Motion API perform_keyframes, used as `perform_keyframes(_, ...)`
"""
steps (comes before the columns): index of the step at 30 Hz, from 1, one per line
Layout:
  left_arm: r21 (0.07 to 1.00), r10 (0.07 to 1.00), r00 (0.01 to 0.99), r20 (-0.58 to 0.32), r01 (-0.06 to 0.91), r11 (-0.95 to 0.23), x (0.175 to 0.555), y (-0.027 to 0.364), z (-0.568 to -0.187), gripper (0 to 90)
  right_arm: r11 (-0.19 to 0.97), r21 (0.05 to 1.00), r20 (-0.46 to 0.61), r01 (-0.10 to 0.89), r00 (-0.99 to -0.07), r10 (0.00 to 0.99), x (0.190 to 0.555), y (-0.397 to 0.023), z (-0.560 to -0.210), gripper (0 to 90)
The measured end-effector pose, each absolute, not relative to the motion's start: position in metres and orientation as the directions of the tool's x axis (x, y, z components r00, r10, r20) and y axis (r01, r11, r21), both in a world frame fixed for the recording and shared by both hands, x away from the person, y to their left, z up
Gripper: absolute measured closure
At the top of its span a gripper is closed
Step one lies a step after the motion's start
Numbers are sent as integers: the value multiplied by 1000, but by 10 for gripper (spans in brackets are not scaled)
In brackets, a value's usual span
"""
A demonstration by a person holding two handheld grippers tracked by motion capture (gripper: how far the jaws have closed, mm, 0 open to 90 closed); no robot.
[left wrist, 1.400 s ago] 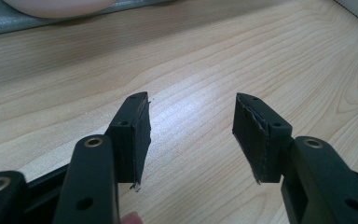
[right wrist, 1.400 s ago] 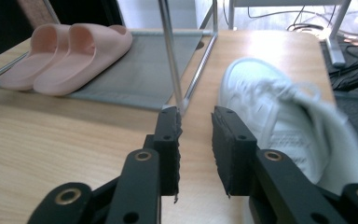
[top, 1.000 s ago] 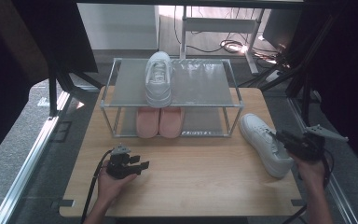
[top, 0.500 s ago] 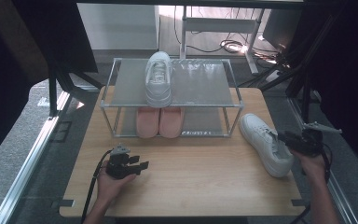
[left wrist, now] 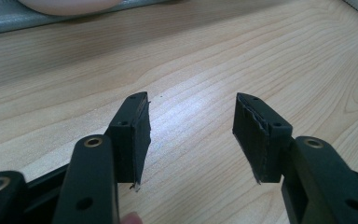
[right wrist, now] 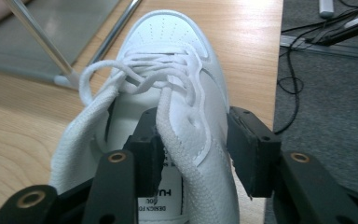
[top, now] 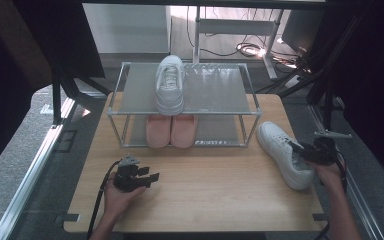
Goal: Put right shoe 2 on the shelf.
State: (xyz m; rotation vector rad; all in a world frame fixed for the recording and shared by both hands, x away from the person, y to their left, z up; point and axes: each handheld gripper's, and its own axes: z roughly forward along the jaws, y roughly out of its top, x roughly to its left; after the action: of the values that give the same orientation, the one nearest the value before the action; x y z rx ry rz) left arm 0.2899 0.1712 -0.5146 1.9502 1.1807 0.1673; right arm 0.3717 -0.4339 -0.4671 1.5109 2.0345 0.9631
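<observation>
Your right claw [right wrist: 193, 154] straddles the white leather sneaker's [right wrist: 168, 84] collar wall, one jaw inside, one outside, jaws just opening; it lies on the wooden bench [top: 205, 195], right of the metal rack [top: 180, 112].

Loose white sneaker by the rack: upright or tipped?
Upright: the white sneaker rests sole-down on the table, laces up.

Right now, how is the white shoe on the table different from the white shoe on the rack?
The white shoe on the table lies slanted beside the rack, its side wall between the right hand-held gripper jaws. The white shoe on the rack sits straight on the top shelf, untouched. Both are white lace-up sneakers.
</observation>
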Motion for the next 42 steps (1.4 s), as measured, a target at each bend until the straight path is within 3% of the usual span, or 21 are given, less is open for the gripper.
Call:
perform_keyframes(4,708,782,554,-285,672,-218,289,170,-514,469,202,709,14,676,-300,954,374,-432,-469,632)
perform_keyframes(14,709,783,554,-284,671,-217,289,171,-514,469,175,716,24,676,-274,961,374,-435,-471,810)
perform_keyframes(21,710,787,549,-283,672,-213,290,172,-514,470,85,746,98,661,-235,967,369,-440,-473,826)
perform_keyframes(32,709,786,546,-289,674,-207,289,172,-513,469,-174,807,346,564,-214,913,346,-450,-461,825)
perform_keyframes(42,709,787,545,-289,674,-207,289,172,-513,469,-258,830,400,494,-206,893,334,-443,-447,823)
